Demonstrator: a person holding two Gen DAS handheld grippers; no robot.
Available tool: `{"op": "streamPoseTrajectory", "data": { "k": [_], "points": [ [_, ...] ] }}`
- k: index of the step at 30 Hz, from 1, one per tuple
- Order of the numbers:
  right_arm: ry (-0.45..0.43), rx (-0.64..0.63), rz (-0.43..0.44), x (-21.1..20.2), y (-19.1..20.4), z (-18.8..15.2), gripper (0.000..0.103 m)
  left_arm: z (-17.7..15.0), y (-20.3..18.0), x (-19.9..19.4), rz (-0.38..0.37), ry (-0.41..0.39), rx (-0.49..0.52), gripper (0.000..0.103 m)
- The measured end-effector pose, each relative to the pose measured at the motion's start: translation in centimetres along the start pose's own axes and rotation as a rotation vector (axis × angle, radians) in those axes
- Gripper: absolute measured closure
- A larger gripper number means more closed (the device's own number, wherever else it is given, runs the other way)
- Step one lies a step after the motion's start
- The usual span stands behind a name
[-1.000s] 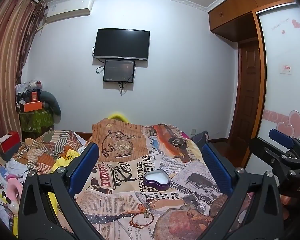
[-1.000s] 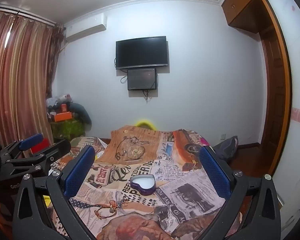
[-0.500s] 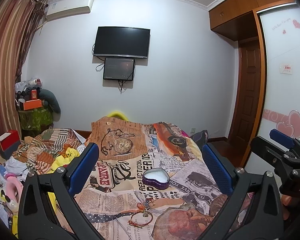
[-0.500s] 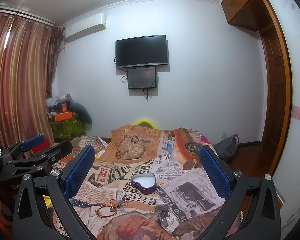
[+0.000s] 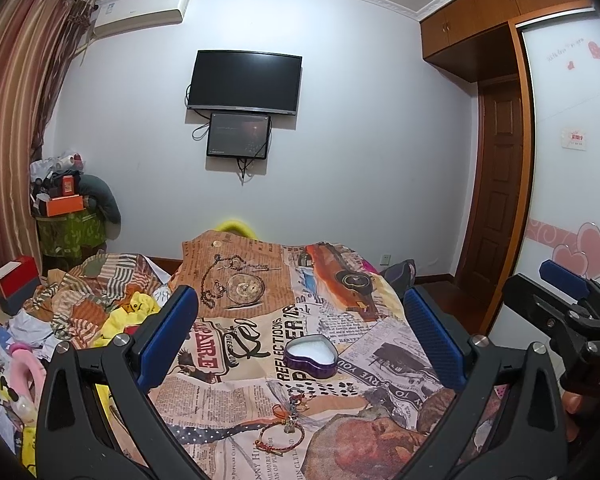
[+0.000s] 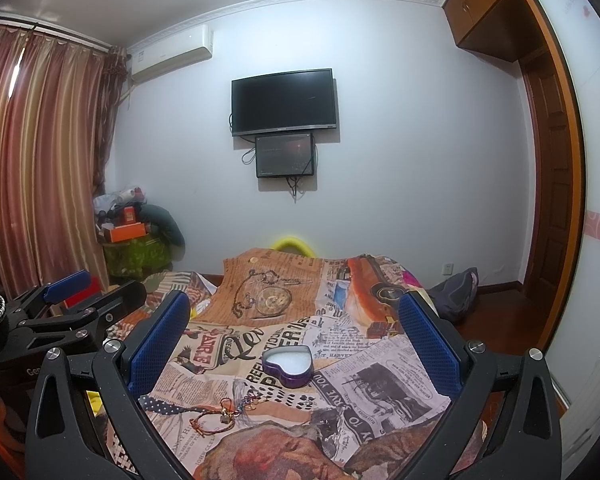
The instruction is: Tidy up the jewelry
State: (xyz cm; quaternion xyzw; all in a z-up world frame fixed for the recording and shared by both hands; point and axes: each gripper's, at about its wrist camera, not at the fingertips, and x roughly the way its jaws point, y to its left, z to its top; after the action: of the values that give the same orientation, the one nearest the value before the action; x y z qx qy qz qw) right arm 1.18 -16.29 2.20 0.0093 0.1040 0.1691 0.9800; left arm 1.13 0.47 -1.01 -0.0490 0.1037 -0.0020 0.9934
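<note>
A purple heart-shaped tin [image 5: 310,356] with a white inside stands open on the newspaper-print cloth [image 5: 236,364]; it also shows in the right wrist view [image 6: 288,365]. In front of it lies a red cord bracelet [image 5: 281,437] with small beaded jewelry [image 5: 297,397] beside it; the bracelet shows in the right wrist view too [image 6: 209,421]. My left gripper [image 5: 300,336] is open and empty, held above the cloth. My right gripper [image 6: 294,334] is open and empty, level with it on the right.
A heap of clothes and toys [image 5: 80,312] lies left of the cloth. A red box [image 5: 14,286] and a cluttered stand [image 5: 66,216] are by the curtain. A dark bag [image 6: 456,288] sits on the floor near the wooden door [image 5: 498,184].
Both grippers have drifted slightly; the tin and bracelet sit a little differently in each view. Nothing was taken hold of.
</note>
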Motion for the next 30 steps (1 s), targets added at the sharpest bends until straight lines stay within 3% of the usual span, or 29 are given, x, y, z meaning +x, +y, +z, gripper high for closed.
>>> {"op": "streamPoseTrajectory", "data": {
  "k": [30],
  "points": [
    [0.014, 0.003, 0.0, 0.45, -0.37, -0.06, 0.0, -0.13, -0.08, 0.49, -0.003, 0.012, -0.013, 0.0]
  ]
}}
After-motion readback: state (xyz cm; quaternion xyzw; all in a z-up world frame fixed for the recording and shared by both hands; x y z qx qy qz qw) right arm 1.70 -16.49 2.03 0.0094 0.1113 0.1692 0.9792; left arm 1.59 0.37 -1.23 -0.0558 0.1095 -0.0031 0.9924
